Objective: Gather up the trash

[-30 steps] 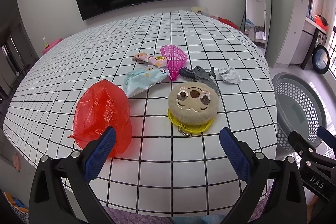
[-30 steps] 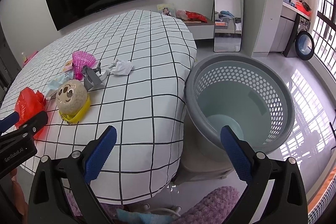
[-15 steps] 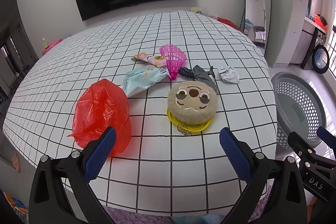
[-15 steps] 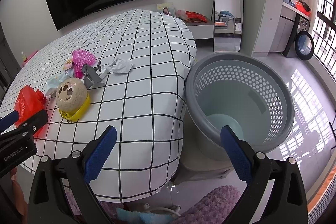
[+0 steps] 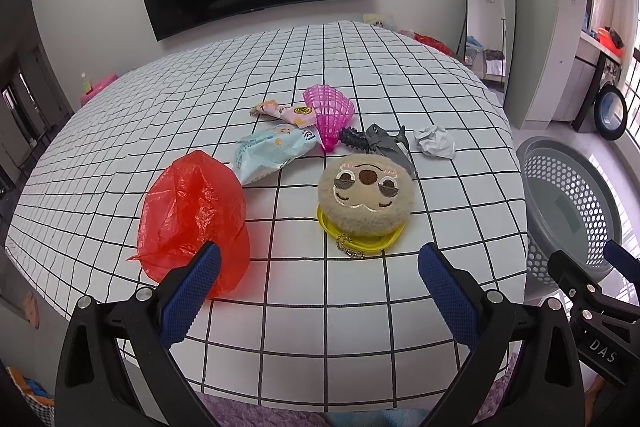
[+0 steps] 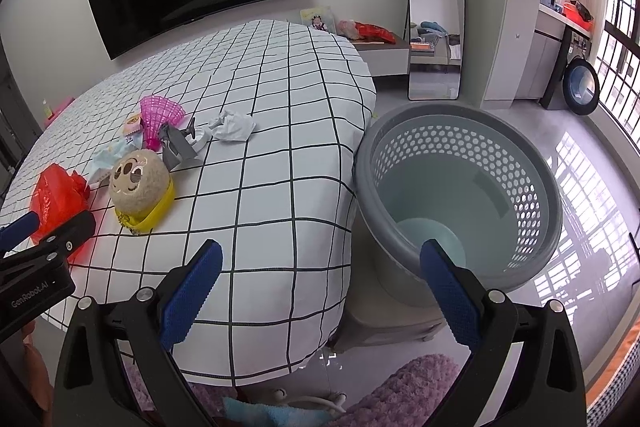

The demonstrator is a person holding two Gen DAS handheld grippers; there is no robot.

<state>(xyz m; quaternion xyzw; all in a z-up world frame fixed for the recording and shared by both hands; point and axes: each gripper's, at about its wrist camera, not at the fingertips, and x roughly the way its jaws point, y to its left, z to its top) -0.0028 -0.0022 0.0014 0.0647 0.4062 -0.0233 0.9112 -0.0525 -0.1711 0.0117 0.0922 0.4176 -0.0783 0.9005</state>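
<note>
On the checked bed (image 5: 420,307) lie one red plastic bag (image 5: 192,215), two snack wrappers, a blue one (image 5: 272,151) and a pink one (image 5: 284,111), one crumpled paper ball (image 5: 434,143), plus one plush toy (image 5: 366,193), one pink shuttlecock (image 5: 330,115) and one grey shark figure (image 5: 384,143). The left gripper (image 5: 318,291) and the right gripper (image 6: 320,287) both hang wide apart with nothing between their blue pads, the right one above the bed's edge beside the single empty grey basket (image 6: 460,187) on the floor

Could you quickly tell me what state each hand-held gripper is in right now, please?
Left hand-held gripper: open, holding nothing.
Right hand-held gripper: open, holding nothing.
</note>
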